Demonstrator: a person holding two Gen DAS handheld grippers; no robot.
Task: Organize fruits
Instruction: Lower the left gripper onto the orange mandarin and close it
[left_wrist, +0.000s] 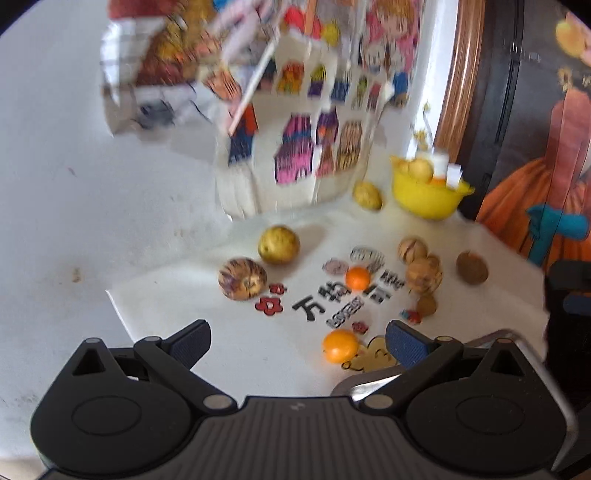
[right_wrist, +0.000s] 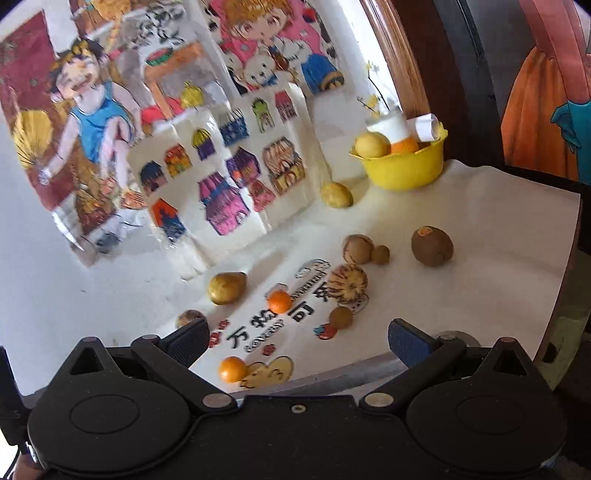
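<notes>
Left gripper (left_wrist: 297, 341): held low over the near edge of the white table (left_wrist: 74, 206), pointing far and slightly right; jaws spread wide, nothing between the blue pads.
Right gripper (right_wrist: 297, 341): level at the near table edge, aimed far along the tabletop; jaws wide apart and empty.
Near orange (left_wrist: 340, 345): on the table just far of the left gripper's right finger, touching a yellow cartoon sticker (left_wrist: 373, 358); in the right view (right_wrist: 232, 368) it lies between the two fingers, near the left one.
Second orange (right_wrist: 279, 301): farther in, on the black printed lettering (right_wrist: 258, 328) at mid-table.
Striped round fruit (left_wrist: 242, 282): left of the lettering, just beside a yellow-green fruit (left_wrist: 279, 243) that sits farther back.
Striped pair (left_wrist: 423, 273): right of the lettering, one touching the other, small brown fruits close by.
Brown fruit (right_wrist: 432, 245): alone on the right, well apart from the rest.
Yellow fruit (right_wrist: 336, 195): far, at the foot of the drawing-covered white box (right_wrist: 236, 177), near the bowl.
Yellow bowl (right_wrist: 406, 168): far right corner, holding a yellow fruit, an orange piece and white paper rolls.
</notes>
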